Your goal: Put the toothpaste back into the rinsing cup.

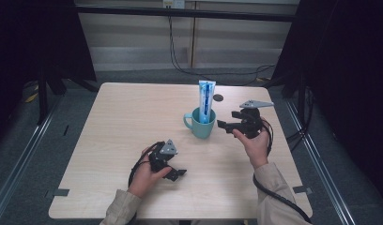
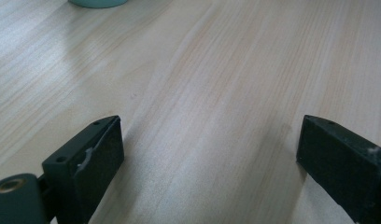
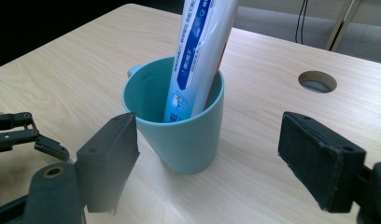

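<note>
Near edge first: left gripper [image 1: 174,172] sits low over the bare table [image 1: 124,122] with jaws wide apart, right gripper [image 3: 205,161] gapes empty just beside the teal mug [image 3: 184,140], where 1 toothpaste tube [image 3: 198,51] stands nearly upright, blue-and-white label too blurry to read.

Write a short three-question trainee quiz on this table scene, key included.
1. True or false: the toothpaste tube lies flat on the table.
2. Which gripper is nearer the teal mug: A left gripper, B right gripper?
3. Fill in: the tube stands inside the ____.

Key: 1 false, it stands in the mug, leaning on the rim. 2 B, its jaws open, apart from the mug. 3 mug.
</note>
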A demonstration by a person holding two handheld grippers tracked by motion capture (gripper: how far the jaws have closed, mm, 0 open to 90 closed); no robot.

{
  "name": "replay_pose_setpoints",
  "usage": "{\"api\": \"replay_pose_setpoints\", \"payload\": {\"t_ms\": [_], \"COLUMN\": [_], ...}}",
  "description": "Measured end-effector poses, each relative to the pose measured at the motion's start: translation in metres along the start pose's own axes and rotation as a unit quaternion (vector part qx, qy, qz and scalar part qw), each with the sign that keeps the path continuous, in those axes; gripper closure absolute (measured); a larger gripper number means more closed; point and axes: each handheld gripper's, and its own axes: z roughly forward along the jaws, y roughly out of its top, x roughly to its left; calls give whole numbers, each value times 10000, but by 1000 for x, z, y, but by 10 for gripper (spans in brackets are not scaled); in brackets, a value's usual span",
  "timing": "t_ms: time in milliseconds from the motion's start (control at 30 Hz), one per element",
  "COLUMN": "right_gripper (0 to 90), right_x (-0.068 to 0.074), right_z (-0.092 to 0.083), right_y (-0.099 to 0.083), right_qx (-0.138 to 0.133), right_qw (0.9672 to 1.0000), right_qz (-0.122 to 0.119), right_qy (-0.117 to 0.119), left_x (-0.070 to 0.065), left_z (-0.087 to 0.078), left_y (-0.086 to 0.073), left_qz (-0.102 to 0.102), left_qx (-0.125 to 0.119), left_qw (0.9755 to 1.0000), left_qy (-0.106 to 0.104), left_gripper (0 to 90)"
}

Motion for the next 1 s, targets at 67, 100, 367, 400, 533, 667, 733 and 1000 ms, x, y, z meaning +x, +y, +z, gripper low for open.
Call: {"api": "replay_pose_setpoints", "payload": {"t_ms": [67, 100, 367, 400, 533, 667, 733, 1000], "right_gripper": [194, 193, 187, 187, 184, 181, 178, 173], "right_x": [1, 1, 4, 5, 4, 5, 5, 5], "right_z": [-1, -1, -3, -3, -4, -5, -6, -10], "right_y": [-1, -2, -6, -7, -11, -14, -15, -23], "right_qx": [-1, 5, 79, 100, 113, 185, 206, 234], "right_qw": [10000, 10000, 9999, 9998, 9998, 9996, 9995, 9993], "right_qz": [17, 1, -124, -146, -143, -206, -228, -236], "right_qy": [4, 19, 59, 66, 95, 69, 97, 160], "left_x": [0, 0, 0, 0, 0, 0, 0, 0], "left_z": [0, 0, 0, 0, 0, 0, 0, 0], "left_y": [0, 0, 0, 0, 0, 0, 0, 0], "left_qz": [0, 16, 2, 16, 2, 19, 3, 2], "left_qx": [0, 13, -1, 11, 1, 13, 2, 0], "left_qw": [10000, 10000, 10000, 10000, 10000, 10000, 10000, 10000], "left_qy": [0, -1, 0, 0, 0, -1, -1, 0], "left_gripper": [71, 71, 71, 71, 71, 71, 71, 71]}}
